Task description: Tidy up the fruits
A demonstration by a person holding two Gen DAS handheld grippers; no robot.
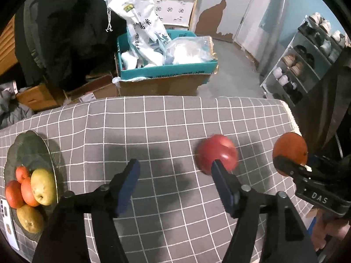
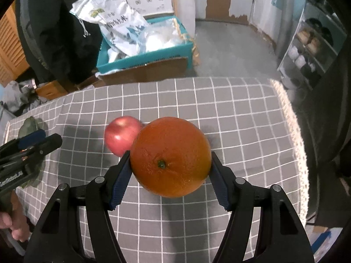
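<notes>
**Orange clamped in the right gripper, apple loose on the cloth**

Left wrist view: The left gripper (image 1: pixel 175 168) hangs over a table under a grey checked cloth (image 1: pixel 153 120), its blue-padded fingers standing apart with nothing between them. The right-hand pad overlaps the near edge of a red apple (image 1: pixel 217 153) in the picture; whether it touches the fruit cannot be told. The apple lies on the cloth, toward the right side of the table. Further right, the right gripper (image 1: pixel 291 166) holds a large orange (image 1: pixel 289 151) near the table's right edge, and part of a hand (image 1: pixel 324 230) shows beneath it. At the far left a dark glass plate (image 1: pixel 28 144) carries several small oranges (image 1: pixel 19 186) and two yellow-green pears (image 1: pixel 42 186). Beyond the table a teal-lined cardboard box (image 1: pixel 164 74) holds white bags, and a shoe rack (image 1: pixel 307 61) stands on the right.

Right wrist view: The right gripper (image 2: pixel 171 166) grips the orange (image 2: pixel 171 160), both pads pressed against its sides, stem end facing the camera. The fruit is held clear above the cloth (image 2: pixel 241 120). The apple (image 2: pixel 121 137) sits just behind and left of it, on the cloth. The left gripper (image 2: pixel 39 140) enters at the left edge, seen side-on, in front of the plate (image 2: pixel 28 122). The box (image 2: pixel 142 59) and shoe rack (image 2: pixel 307 50) show behind.
</notes>
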